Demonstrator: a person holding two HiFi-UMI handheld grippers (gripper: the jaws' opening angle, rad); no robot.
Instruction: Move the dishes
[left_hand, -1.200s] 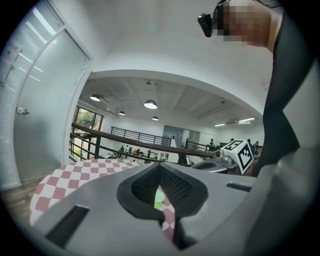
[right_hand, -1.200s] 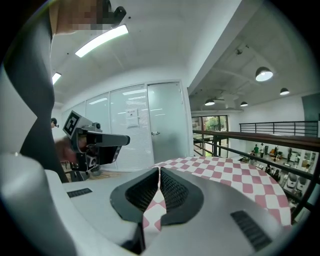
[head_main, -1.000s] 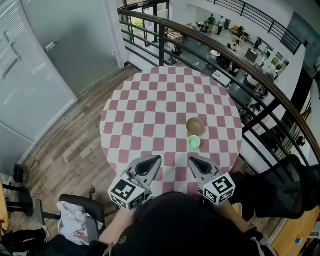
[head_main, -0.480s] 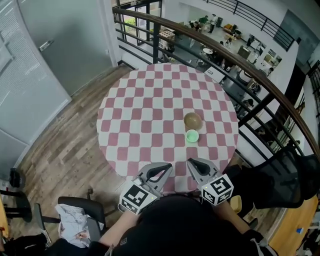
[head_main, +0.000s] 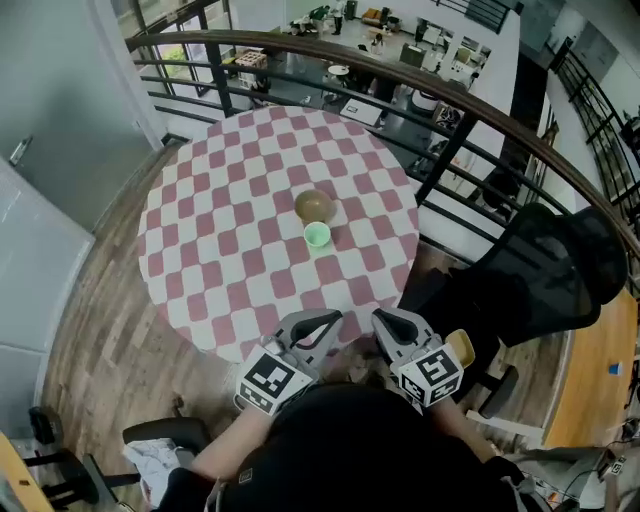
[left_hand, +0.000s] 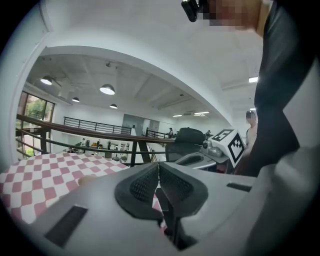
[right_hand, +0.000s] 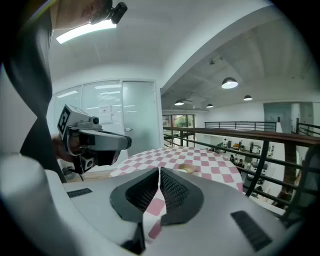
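A round table (head_main: 200, 250) with a pink-and-white checked cloth carries a brown bowl (head_main: 315, 206) and, touching its near side, a small green cup (head_main: 317, 235). Both grippers hover at the table's near edge, well short of the dishes. My left gripper (head_main: 318, 322) is shut and holds nothing; its tips (left_hand: 159, 165) meet in the left gripper view. My right gripper (head_main: 385, 320) is also shut and empty, its tips (right_hand: 159, 172) together. The right gripper view shows the bowl (right_hand: 186, 168) on the cloth ahead and the left gripper (right_hand: 92, 140) at the left.
A black metal railing (head_main: 420, 85) curves behind the table, with a lower floor beyond it. A black chair (head_main: 540, 270) stands right of the table. A glass door (head_main: 40, 250) is at the left, and a grey seat with crumpled cloth (head_main: 160, 455) at bottom left.
The head view has swung, so the table and dishes sit further left and higher in it. Both grippers stayed shut and shifted along the table's near edge, the left one closing in on the right.
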